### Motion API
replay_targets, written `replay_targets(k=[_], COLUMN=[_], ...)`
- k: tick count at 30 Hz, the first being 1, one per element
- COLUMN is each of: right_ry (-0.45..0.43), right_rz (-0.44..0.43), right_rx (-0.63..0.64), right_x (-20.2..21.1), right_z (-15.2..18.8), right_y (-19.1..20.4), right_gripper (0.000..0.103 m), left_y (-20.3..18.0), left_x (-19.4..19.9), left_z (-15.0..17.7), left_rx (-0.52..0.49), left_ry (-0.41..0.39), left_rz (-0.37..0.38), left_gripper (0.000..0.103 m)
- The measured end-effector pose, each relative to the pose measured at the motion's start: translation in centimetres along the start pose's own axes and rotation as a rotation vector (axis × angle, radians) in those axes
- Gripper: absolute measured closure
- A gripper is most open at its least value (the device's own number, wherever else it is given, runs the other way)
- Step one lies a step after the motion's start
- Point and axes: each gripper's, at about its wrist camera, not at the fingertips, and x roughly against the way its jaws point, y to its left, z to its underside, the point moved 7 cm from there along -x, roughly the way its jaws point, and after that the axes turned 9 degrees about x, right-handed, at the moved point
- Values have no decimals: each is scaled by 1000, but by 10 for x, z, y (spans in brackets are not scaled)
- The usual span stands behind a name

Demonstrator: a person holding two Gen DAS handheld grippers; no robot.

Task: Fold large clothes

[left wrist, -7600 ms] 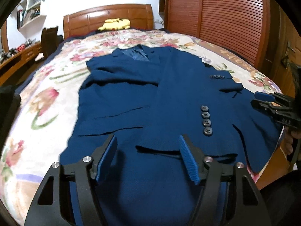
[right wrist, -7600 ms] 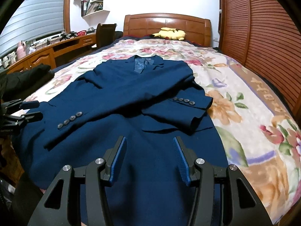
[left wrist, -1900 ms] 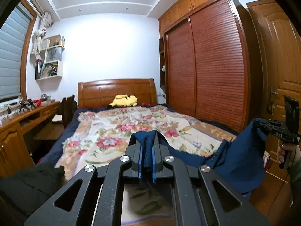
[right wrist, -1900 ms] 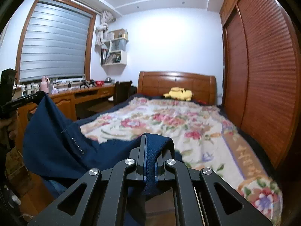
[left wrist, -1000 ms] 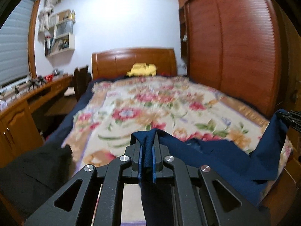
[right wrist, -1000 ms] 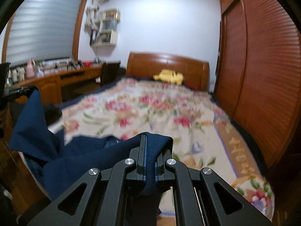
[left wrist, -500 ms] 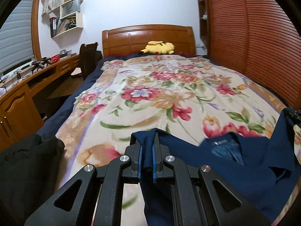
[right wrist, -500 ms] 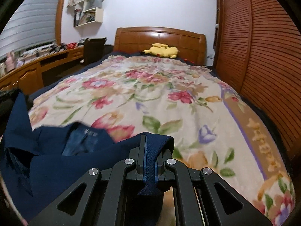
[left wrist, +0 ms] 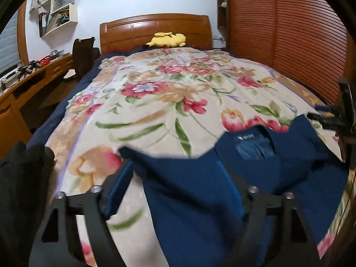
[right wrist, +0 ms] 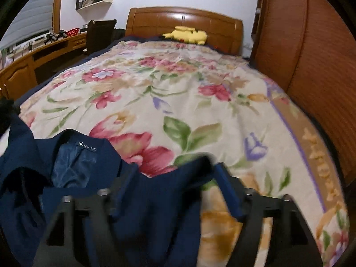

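Lying doubled at the bed's point(left wrist: 178, 93) near end, the jacket point(left wrist: 195, 191) looks thick, soft and fairly heavy, so its hem corners or shoulders seem the best holds. Both the left gripper point(left wrist: 175, 184) and right gripper point(right wrist: 169, 189) have just been opening, cloth loose between the jaws.

We see our left gripper point(left wrist: 175, 182), its jaws just opened wide, with the dark blue woven jacket point(left wrist: 255, 178) lying loose between them on the cream floral bedspread point(left wrist: 166, 98). A yellow plush toy point(left wrist: 168, 39) rests by the wooden headboard point(left wrist: 155, 30).
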Motion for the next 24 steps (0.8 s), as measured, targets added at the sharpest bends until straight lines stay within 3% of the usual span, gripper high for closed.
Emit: replay_targets(k=[3,11,15,20,23,24], right_ry=[-24,-75,-69,6,71,95], right_rz=[0,-217,-324,-388,-410,-408], right_rx=[43,139,184,272,330,357], right_x=[22,54,55,37,21,14], right_z=[-3,7,10,15,18,21], right_y=[8,80,117,147,157,160], right_gripper=[28,28,28,28,41,57], left_y=[-3,3,7,10,12,11], left_x=[15,39,43,46,47,46], left_z=[16,56,73,85,88,88], left_rx=[-13,-1,11,15,21,24], left_ry=[-6,11,23,33,31,31], left_rz=[18,37,38,41,46,48], left_gripper=[24,24,24,24,24,24])
